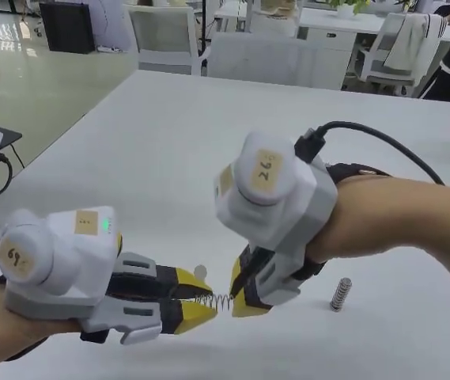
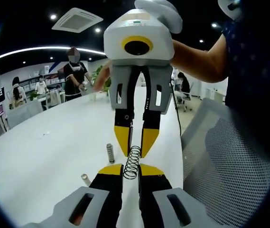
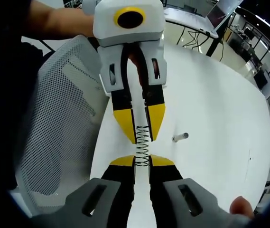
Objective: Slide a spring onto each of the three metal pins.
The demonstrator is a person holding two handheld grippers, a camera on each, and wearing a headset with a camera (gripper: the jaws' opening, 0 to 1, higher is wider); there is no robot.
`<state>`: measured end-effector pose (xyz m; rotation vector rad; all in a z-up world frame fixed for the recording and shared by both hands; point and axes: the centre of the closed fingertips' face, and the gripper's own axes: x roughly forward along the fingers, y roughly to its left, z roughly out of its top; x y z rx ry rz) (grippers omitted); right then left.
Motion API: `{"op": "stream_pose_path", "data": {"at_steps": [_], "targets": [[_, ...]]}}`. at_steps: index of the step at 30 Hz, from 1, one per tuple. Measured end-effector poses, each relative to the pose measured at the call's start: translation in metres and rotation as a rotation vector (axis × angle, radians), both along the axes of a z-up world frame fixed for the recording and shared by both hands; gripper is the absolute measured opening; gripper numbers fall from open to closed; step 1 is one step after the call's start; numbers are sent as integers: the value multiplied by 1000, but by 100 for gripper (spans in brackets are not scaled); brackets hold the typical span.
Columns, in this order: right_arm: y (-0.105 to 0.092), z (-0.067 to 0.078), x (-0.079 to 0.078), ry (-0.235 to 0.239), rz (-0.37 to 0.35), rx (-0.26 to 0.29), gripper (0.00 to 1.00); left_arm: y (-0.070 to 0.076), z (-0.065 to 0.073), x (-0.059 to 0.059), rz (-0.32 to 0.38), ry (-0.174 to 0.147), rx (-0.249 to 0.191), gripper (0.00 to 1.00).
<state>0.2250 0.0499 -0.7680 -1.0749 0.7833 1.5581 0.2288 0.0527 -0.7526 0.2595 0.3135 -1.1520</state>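
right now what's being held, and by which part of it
The spring, by its two ends: the left gripper pinches one end between its fingers, the right gripper the other.

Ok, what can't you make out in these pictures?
- Whether a pin runs inside the spring: head view, too small, fingers cover its ends.
- What the right gripper clamps, spring or pin: left gripper view, blurred.
- The bare pin's base: head view, behind the left gripper.
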Motion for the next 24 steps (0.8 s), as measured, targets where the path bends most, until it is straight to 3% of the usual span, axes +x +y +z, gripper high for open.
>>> {"op": "stream_pose_path", "data": {"at_steps": [13,24], "targets": [[0,-1,0,5,1,2,10,-1,2,-3,-16,7,-9,3],[-2,-8,-1,19,-7,-1,11,-4,12,-6,-27,-7,-28,3]]}}
